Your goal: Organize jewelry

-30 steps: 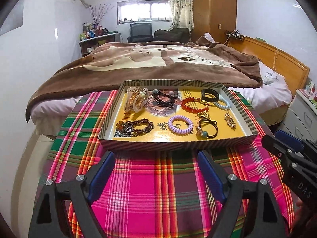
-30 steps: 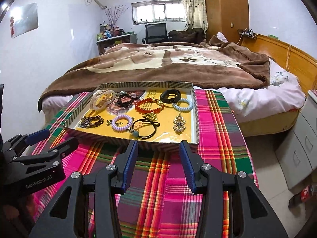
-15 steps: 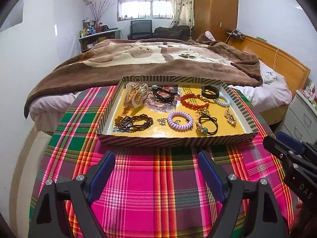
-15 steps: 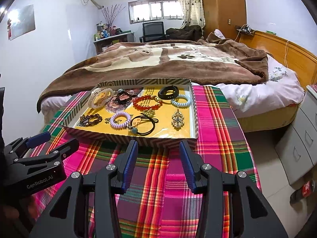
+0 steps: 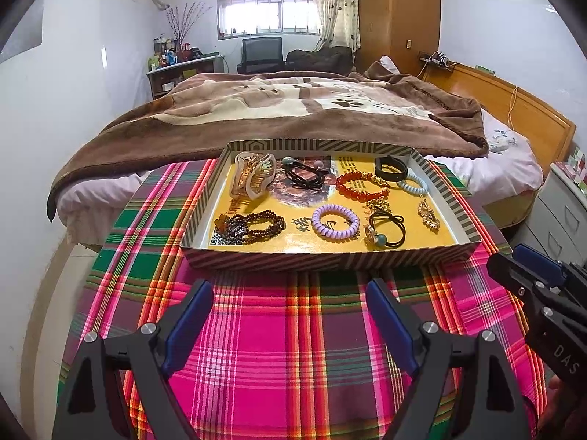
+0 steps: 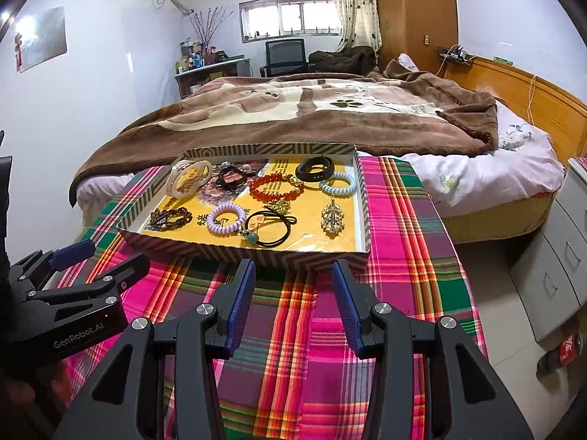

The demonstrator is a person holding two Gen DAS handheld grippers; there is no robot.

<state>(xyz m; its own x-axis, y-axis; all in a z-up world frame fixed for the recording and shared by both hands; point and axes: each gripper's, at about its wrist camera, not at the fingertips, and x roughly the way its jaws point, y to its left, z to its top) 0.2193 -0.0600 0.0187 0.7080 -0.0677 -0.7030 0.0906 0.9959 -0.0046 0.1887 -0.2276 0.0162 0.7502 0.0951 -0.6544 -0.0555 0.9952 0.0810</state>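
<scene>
Both tools sit short of the striped tray (image 5: 330, 256) on the plaid cloth (image 5: 293, 348), left gripper (image 5: 290, 308) spread wide and right gripper (image 6: 293, 286) half apart, both empty, evidently staged for reaching the near-row purple coil band (image 5: 335, 221).

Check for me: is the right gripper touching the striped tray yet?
Apart. The right wrist view shows plaid cloth between the right gripper and the striped tray; nothing sits between its open fingers.
</scene>
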